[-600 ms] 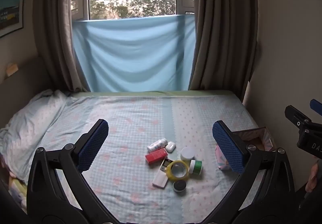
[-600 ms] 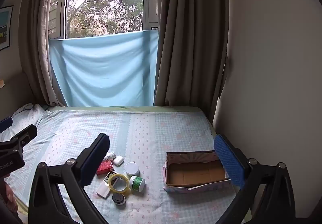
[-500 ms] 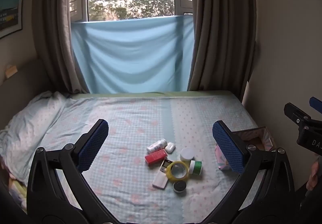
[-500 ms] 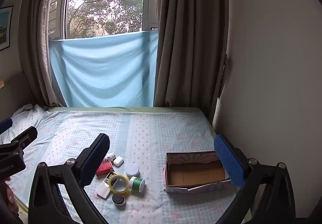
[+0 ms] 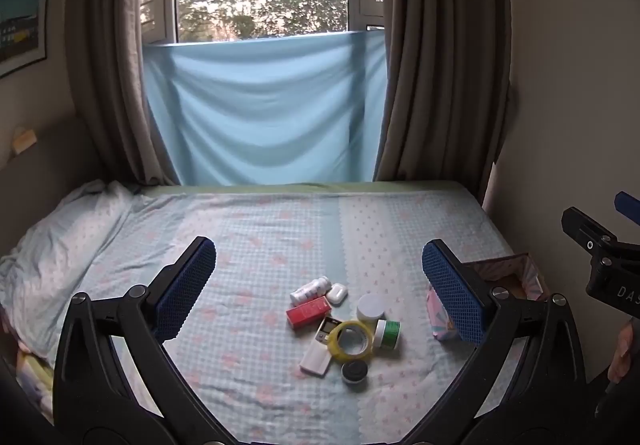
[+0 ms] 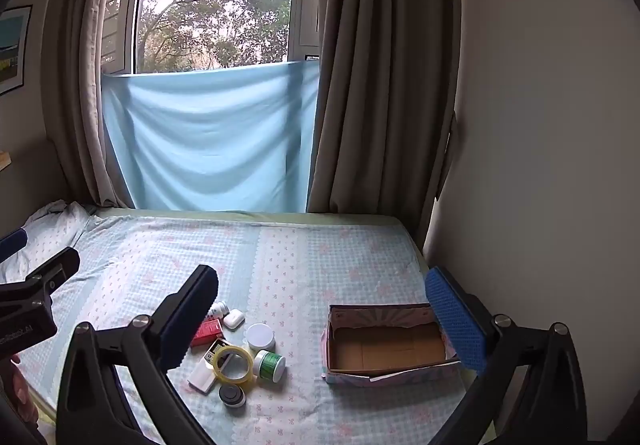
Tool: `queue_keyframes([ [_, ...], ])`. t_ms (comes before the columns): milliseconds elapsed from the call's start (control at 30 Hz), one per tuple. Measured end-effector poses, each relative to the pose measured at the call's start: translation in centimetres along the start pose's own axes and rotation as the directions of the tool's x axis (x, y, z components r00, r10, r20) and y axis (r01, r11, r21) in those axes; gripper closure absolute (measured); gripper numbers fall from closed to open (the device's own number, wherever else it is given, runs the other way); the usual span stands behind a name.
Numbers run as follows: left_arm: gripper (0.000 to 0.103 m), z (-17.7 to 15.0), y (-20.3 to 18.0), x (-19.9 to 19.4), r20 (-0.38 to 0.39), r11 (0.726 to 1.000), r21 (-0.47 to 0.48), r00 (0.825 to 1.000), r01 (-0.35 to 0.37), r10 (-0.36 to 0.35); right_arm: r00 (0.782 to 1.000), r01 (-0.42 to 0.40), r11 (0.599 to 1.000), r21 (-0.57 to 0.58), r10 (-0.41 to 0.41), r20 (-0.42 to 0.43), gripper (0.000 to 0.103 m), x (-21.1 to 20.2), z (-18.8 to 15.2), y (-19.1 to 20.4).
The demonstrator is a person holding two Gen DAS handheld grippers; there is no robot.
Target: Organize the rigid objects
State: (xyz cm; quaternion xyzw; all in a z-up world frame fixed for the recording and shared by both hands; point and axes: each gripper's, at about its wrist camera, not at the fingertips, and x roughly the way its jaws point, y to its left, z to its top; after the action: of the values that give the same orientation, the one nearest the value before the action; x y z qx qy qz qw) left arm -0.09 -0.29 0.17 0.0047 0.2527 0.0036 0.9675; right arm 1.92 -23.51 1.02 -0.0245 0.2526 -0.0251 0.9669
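Blue ribbed pads line both pairs of tongs, and both stand spread wide with nothing between them. The left gripper (image 5: 318,287) hangs above the bed (image 5: 256,229), with a small heap of things seen between its fingers. The right gripper (image 6: 320,317) hangs over the same bed, its right finger (image 6: 454,319) in front of the near corner of a cardboard box (image 6: 386,345) that lies open on the sheet. Left of the box, well apart from it, sits the heap: a yellow tape roll (image 6: 233,363) on a white remote (image 6: 204,375), a green jar (image 6: 270,365), a white jar (image 6: 261,336), a red carton (image 6: 208,331), a white bottle (image 6: 219,309), an earbud case (image 6: 234,319) and a black tin (image 6: 232,395).
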Motion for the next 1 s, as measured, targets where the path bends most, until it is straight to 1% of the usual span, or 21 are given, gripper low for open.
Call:
queue_keyframes([
  [200, 0.001, 0.38, 0.37, -0.18, 0.0, 1.0, 0.002, 1.0, -0.012, 0.012, 1.0, -0.003, 1.0, 0.004, 0.002, 0.003, 0.0, 0.1, -0.06, -0.04],
  [333, 0.001, -0.25, -0.25, 0.15, 0.004, 1.0, 0.012, 1.0, -0.008, 0.008, 1.0, -0.004, 1.0, 0.006, 0.004, 0.006, 0.0, 0.08, -0.12, 0.06],
  [633, 0.001, -0.26, 0.23, 0.14, 0.008, 1.0, 0.015, 1.0, -0.007, 0.007, 1.0, -0.006, 1.0, 0.009, 0.006, 0.006, 0.0, 0.15, -0.15, -0.02],
  [700, 0.001, -0.28, -0.33, 0.17, 0.007, 1.0, 0.017, 1.0, -0.008, 0.008, 1.0, -0.006, 1.0, 0.009, 0.006, 0.006, 0.0, 0.14, -0.15, -0.03],
  [1000, 0.001, -0.16, -0.17, 0.13, 0.011, 1.0, 0.019, 1.0, -0.004, 0.003, 1.0, -0.005, 1.0, 0.011, 0.005, 0.008, 0.0, 0.23, -0.12, -0.08],
])
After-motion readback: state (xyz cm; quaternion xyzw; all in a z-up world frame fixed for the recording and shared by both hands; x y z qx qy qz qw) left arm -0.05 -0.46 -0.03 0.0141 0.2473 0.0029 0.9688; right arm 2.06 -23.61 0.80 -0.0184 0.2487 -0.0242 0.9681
